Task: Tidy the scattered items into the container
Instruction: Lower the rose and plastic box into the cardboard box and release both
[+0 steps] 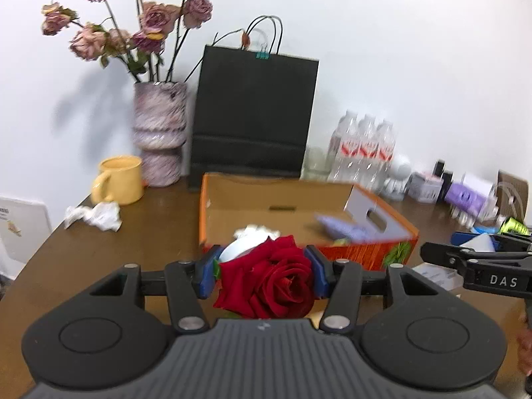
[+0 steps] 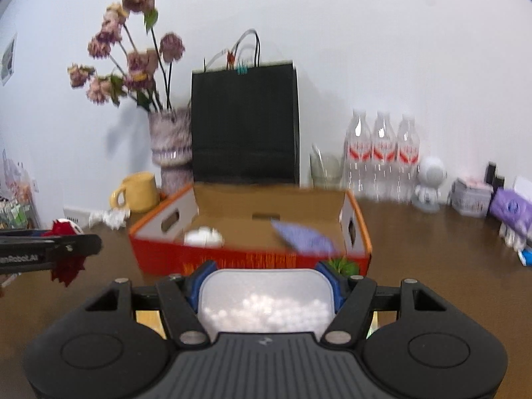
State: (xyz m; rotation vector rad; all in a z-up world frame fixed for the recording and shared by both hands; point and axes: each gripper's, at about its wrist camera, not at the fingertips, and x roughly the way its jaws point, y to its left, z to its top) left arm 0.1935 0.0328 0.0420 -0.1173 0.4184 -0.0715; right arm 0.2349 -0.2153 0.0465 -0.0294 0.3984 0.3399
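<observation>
My left gripper is shut on a red rose and holds it just before the near wall of the orange cardboard box. My right gripper is shut on a clear plastic tub of white balls, also close to the box's near wall. Inside the box lie a purple packet and a white object. The rose also shows at the left of the right wrist view. The right gripper shows at the right edge of the left wrist view.
A crumpled white tissue lies on the brown table left of the box, by a yellow mug and a vase of dried roses. A black paper bag stands behind the box. Water bottles, a white figurine and small packages line the back right.
</observation>
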